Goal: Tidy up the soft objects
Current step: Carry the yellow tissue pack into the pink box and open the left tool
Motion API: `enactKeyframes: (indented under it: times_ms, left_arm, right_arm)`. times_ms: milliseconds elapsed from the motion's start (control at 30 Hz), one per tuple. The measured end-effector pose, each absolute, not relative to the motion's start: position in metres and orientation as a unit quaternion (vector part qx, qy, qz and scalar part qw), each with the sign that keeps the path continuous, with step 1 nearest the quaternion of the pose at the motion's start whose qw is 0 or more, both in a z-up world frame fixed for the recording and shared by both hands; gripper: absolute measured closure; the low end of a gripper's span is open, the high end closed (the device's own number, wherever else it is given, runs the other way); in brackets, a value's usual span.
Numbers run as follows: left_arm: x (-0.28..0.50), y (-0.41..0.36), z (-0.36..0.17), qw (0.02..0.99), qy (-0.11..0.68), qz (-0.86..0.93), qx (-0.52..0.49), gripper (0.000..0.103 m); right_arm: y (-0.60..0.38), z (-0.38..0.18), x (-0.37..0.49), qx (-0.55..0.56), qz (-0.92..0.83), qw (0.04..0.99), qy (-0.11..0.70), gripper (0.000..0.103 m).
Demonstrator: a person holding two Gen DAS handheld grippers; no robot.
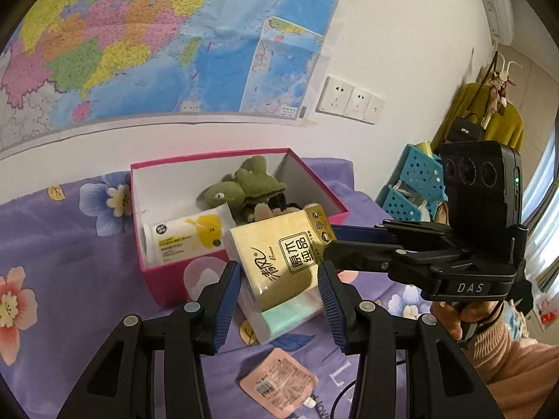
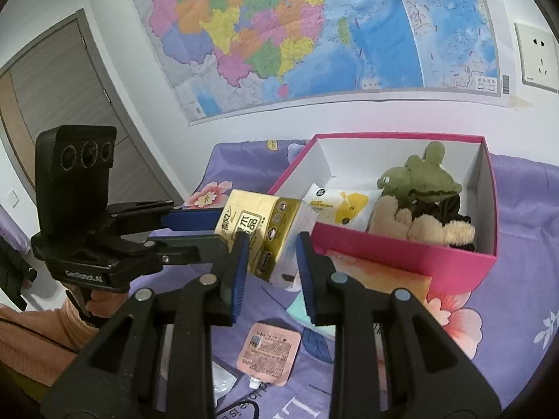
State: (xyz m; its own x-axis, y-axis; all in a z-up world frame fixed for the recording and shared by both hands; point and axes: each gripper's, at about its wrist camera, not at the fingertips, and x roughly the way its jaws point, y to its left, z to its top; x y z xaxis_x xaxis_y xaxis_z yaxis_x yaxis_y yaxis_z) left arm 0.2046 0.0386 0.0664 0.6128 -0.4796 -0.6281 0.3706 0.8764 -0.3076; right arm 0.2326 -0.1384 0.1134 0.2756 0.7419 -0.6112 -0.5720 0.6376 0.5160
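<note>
Gold-wrapped, the tissue pack [image 1: 279, 262] hangs above the purple bedsheet [image 1: 52, 237], just short of the pink box [image 1: 167, 286]. Your left gripper [image 1: 279, 272] clamps one end and your right gripper [image 2: 272, 262] the other. The pack is soft: drift your hands apart and the film could tear, or it may catch on the box's near wall.

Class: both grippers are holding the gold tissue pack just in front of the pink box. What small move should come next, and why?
Probably carry the tissue pack forward over the pink box rim. The left gripper and right gripper each clamp an end, the pack hangs clear of the bedsheet, and the box's near left corner looks free.
</note>
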Motion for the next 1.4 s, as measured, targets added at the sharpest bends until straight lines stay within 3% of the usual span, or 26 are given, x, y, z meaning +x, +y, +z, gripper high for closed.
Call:
enactKeyframes:
  times_ms: [833, 1400]
  left_arm:
    - [0.263, 0.041, 0.061, 0.899, 0.388, -0.197, -0.054, 0.058]
    - [0.312, 0.077, 0.011, 0.883, 0.444, -0.122, -0.092, 0.059]
  right_arm:
    - [-0.129, 0.094, 0.291, 0.130, 0.391, 0.792, 0.451, 0.072]
    - [-0.096, 0.036, 0.331, 0.145, 0.348, 0.772, 0.512, 0.072]
